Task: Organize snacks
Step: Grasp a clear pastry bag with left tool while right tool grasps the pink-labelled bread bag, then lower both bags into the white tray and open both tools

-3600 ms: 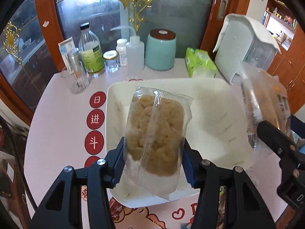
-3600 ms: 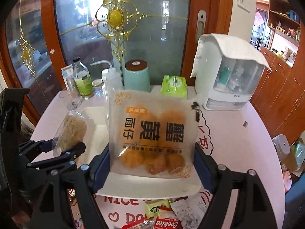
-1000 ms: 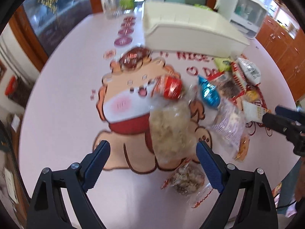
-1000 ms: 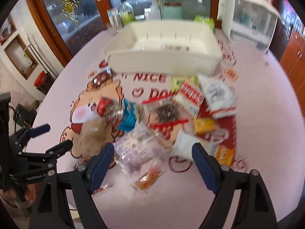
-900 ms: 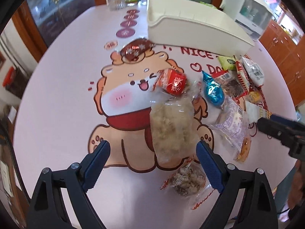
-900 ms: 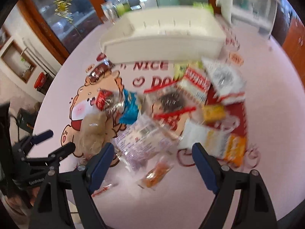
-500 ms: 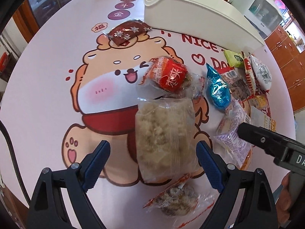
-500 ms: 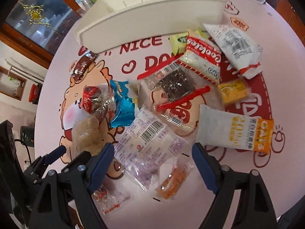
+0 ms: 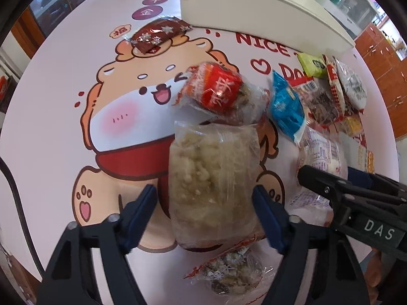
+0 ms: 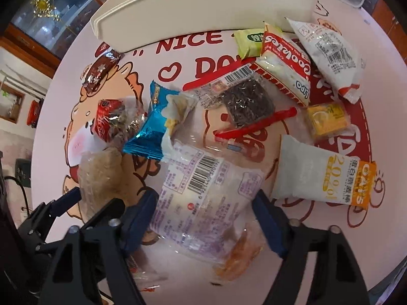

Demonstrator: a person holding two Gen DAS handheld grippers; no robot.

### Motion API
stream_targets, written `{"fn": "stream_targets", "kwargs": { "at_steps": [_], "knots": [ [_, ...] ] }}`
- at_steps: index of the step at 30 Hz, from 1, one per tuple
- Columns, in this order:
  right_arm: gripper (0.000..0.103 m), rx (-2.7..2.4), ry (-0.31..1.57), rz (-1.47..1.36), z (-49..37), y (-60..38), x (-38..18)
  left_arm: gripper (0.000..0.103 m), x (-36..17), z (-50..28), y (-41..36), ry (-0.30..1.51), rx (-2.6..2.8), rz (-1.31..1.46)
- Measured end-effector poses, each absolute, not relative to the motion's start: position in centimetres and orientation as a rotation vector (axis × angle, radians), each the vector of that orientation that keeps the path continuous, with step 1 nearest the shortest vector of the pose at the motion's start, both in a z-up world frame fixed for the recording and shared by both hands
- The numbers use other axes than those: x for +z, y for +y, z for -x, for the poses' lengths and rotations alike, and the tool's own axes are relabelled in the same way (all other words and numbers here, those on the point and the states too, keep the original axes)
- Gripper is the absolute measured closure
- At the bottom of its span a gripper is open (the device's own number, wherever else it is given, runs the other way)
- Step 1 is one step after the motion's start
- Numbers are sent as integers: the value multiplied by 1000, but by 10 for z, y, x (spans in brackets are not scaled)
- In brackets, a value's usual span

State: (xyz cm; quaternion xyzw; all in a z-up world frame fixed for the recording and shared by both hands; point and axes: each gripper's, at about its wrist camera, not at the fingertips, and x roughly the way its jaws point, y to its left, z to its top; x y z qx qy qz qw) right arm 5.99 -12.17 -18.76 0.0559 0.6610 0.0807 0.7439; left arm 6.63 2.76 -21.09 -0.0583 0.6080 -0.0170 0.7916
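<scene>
A clear bag of beige puffed snack (image 9: 213, 178) lies on the pink cartoon table mat. My left gripper (image 9: 206, 211) points down over it, jaws closing. The bag sits between the blue pads; the right pad reaches its edge and a gap shows at the left one. My right gripper (image 10: 204, 212) hangs over a white bag with purple print and a barcode (image 10: 203, 190). Its jaws are closing too, pads level with the bag's edges, no squeeze visible. The white tray (image 10: 203, 0) stands at the back.
Loose snacks crowd the mat: a red-wrapped piece (image 9: 218, 91), a blue packet (image 10: 150, 127), a cookies pack (image 10: 285, 63), an oats bag (image 10: 323, 178), a yellow packet (image 10: 326, 119) and a small orange one (image 10: 239, 256). The two grippers stand close side by side.
Each gripper held a bag over the tray seconds ago. Both have since come down onto the loose pile, and their jaws have narrowed around the beige bag and the white bag.
</scene>
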Motion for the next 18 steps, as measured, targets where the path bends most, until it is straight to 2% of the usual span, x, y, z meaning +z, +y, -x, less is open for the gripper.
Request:
{"fn": "stream_targets", "kwargs": {
  "at_steps": [2,6,12,18],
  "knots": [
    [47,186,1447,-112,-60,-119,-190,44,-211,-65,22,1295,-44,97],
    [52,202,1434,-93,-57,-121,-191,58,-209,-65,17,1279,-51,75],
    [54,222,1414,-98,-50,-134,-187,62,-203,-64,15,1276,-51,63],
    [54,249,1370,-115,-44,-155,-166,62,-170,-57,13,1239,-67,40]
  ]
}}
